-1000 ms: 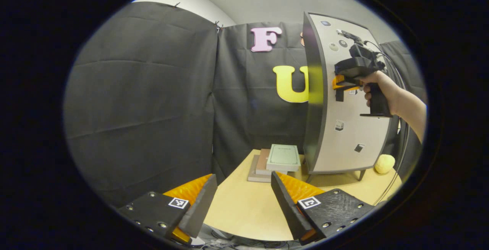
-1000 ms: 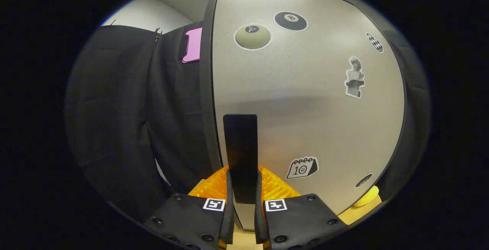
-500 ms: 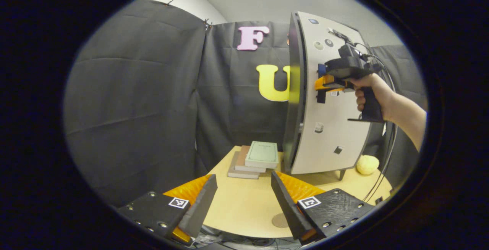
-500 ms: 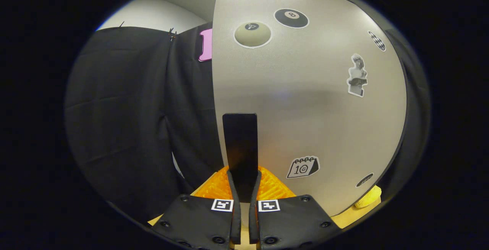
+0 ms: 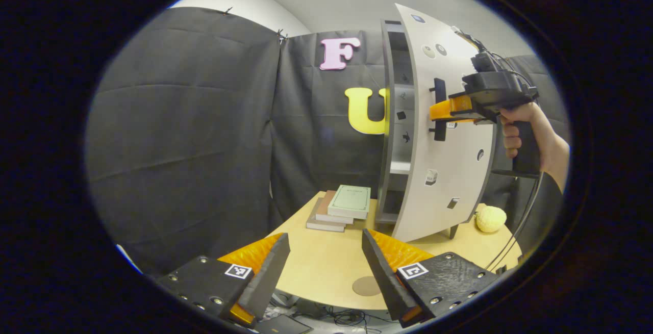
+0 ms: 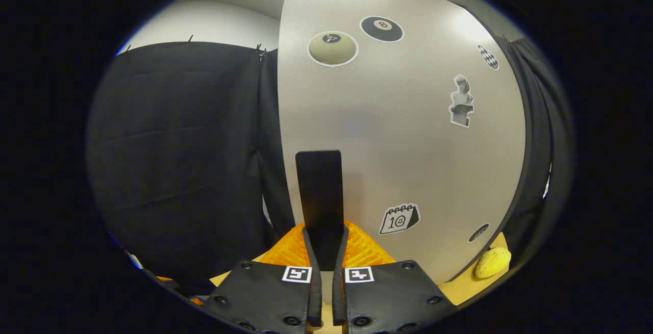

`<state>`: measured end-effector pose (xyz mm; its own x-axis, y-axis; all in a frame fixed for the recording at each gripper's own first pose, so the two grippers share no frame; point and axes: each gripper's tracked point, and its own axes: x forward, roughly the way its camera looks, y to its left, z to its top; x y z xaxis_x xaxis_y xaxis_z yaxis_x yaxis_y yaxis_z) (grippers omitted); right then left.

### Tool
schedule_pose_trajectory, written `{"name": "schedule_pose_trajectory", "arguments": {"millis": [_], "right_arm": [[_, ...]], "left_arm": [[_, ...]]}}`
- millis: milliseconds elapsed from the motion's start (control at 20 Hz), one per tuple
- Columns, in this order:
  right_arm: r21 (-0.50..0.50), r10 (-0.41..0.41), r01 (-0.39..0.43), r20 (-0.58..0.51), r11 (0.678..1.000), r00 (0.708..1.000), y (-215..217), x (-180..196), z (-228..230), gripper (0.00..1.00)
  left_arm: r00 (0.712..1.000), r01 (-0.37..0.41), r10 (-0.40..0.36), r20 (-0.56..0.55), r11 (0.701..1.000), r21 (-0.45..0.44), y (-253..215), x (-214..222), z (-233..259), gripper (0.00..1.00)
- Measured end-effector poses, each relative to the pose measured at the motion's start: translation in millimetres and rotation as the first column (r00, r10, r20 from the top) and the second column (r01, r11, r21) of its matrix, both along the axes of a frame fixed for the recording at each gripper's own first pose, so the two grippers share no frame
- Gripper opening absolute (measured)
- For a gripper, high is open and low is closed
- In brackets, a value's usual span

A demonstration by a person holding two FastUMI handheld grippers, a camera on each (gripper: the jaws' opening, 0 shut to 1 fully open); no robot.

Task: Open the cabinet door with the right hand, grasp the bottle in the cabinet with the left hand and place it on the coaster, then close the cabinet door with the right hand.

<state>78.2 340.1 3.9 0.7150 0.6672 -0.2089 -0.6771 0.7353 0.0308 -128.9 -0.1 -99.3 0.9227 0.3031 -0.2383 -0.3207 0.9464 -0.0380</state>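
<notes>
The grey cabinet door [image 5: 449, 135] with stickers stands partly swung out from the dark cabinet frame [image 5: 387, 120], showing shelves inside. My right gripper [image 6: 324, 252] is shut on the door's black vertical handle [image 6: 319, 196]; in the left gripper view a hand holds that gripper [image 5: 441, 110] at the handle [image 5: 438, 109]. My left gripper [image 5: 326, 257] hangs open over the table's near edge with nothing between its fingers. A round brown coaster [image 5: 367, 286] lies on the table just in front of it. The cabinet's lower inside is hidden behind the door.
A stack of books [image 5: 342, 206] lies on the wooden table [image 5: 316, 262] left of the cabinet. A yellow sponge-like ball [image 5: 491, 218] sits by the cabinet's right leg, and shows as well in the right gripper view [image 6: 492, 262]. Cables hang at the right.
The door has swung outward with my right gripper shut on its handle, and the cabinet's inside now shows. The left gripper view has shifted slightly; its fingers stay open.
</notes>
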Motion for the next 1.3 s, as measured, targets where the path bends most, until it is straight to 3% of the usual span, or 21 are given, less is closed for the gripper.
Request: {"name": "schedule_pose_trajectory", "arguments": {"millis": [300, 700, 1050, 1300], "right_arm": [[0.023, 0.058, -0.059, 0.010, 0.998, 0.998, -22.1, -4.3, -1.6, 0.07], [0.049, 0.069, -0.070, 0.018, 0.996, 0.997, -49.1, -7.3, -2.0, 0.10], [0.064, 0.018, -0.018, 0.007, 0.998, 1.000, -69.4, -6.4, 0.7, 0.09], [0.056, -0.049, 0.048, 0.020, 0.997, 0.999, -91.7, -8.2, 2.6, 0.09]], "left_arm": [[0.989, -0.132, 0.135, 0.059, 0.990, -0.047, -33.0, -51.9, 23.7, 0.88], [0.977, -0.212, 0.213, 0.012, 0.976, -0.053, -71.7, -104.7, 13.4, 0.86], [0.980, -0.196, 0.196, 0.023, 0.981, 0.008, -103.1, -116.2, 31.0, 0.86], [0.990, -0.137, 0.135, 0.046, 0.990, 0.045, -120.1, -100.7, 41.3, 0.86]]}}
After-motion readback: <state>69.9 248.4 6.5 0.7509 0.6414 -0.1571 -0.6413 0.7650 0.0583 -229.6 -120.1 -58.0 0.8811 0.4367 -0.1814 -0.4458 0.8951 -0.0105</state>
